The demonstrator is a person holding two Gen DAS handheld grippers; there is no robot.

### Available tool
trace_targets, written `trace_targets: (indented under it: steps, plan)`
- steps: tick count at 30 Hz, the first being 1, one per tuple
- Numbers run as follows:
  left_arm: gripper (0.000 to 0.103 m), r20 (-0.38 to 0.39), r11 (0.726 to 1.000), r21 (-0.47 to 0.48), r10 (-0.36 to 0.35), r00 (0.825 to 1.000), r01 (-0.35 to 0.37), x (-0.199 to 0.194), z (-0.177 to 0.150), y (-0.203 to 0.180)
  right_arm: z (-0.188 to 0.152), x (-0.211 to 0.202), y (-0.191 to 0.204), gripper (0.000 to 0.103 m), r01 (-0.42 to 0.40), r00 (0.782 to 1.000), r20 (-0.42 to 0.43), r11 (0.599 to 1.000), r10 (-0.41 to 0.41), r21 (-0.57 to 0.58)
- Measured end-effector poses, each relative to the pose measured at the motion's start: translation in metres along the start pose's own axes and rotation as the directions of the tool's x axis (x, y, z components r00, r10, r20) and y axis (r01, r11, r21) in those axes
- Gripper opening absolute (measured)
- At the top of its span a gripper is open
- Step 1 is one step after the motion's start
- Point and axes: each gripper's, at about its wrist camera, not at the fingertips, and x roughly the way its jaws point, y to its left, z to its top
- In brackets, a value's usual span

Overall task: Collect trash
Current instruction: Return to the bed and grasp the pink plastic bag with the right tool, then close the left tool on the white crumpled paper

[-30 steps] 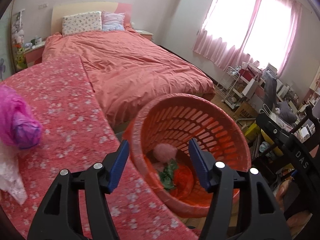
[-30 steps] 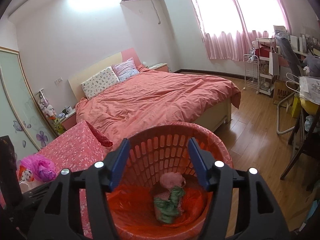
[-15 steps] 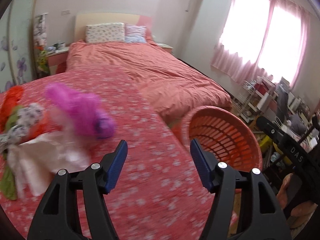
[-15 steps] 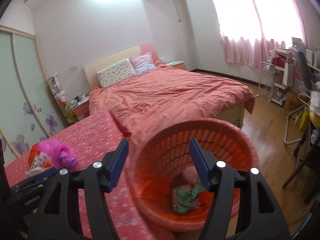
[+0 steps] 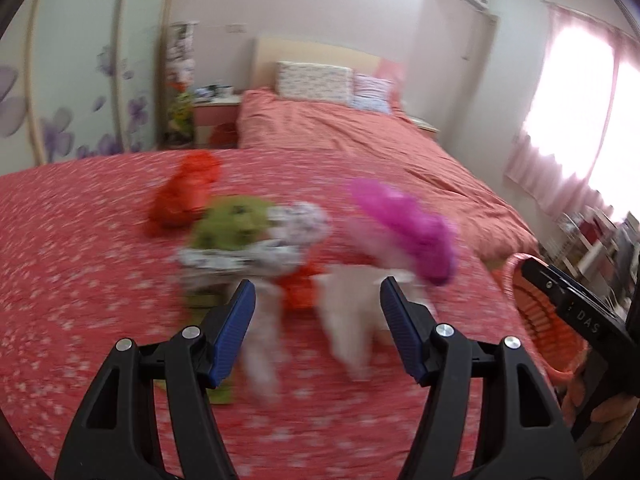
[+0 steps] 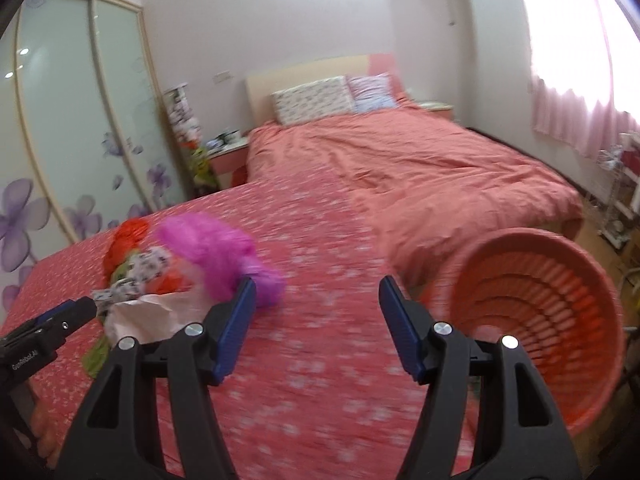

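Left hand-held gripper (image 5: 314, 322): black frame, blue ribbed pads, jaws apart, nothing between them. Right hand-held gripper (image 6: 317, 326): same build, jaws also apart and empty. Both views blurred by motion.

Beneath both, a tabletop (image 5: 80, 280) covered in red cloth with small white flowers. Trash lies in a loose heap on it, just ahead of the left pads: a pale pink crumpled plastic bag (image 5: 352, 320), a small orange scrap (image 5: 298, 286), a white patterned wrapper (image 5: 256, 252), a green crumpled bag (image 5: 232, 224), a magenta plastic bag (image 5: 408, 228), and farthest back a red-orange crumpled bag (image 5: 188, 192). Exact overlaps in the heap cannot be told.

Right view: the heap sits left of the jaws; the round orange slatted plastic basket (image 6: 552, 312) stands off the tabletop's right edge, well apart from the trash.

Beyond: bed with salmon-pink duvet (image 6: 420, 168), two pillows (image 6: 312, 100) at the headboard, pink curtains (image 6: 576, 120) to the right.
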Motion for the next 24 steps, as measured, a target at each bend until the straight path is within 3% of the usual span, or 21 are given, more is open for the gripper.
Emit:
trace_targets:
  steps: [8,14,21,24]
  plan:
    - [0.065,-0.01,0.996,-0.068,0.054,0.998,-0.055,0.003,-0.006,0.054,0.012,0.043,0.051,0.061,-0.057,0.997,-0.047,0.997,0.055,-0.047]
    - [0.065,-0.025,0.997,-0.07,0.039,0.999,-0.041,0.004,-0.011,0.059,0.015,0.066,0.067,0.059,-0.04,0.997,-0.075,0.996,0.035,-0.076]
    - [0.065,-0.035,0.999,-0.048,0.004,0.999,-0.005,0.006,-0.012,0.047,0.009,0.084,0.062,0.023,-0.035,0.991,-0.133,0.997,0.026,-0.064]
    - [0.065,-0.036,0.999,-0.037,-0.019,0.999,0.017,0.004,-0.012,0.038,0.01,0.074,0.055,0.019,-0.044,0.993,-0.107,0.998,0.039,-0.043]
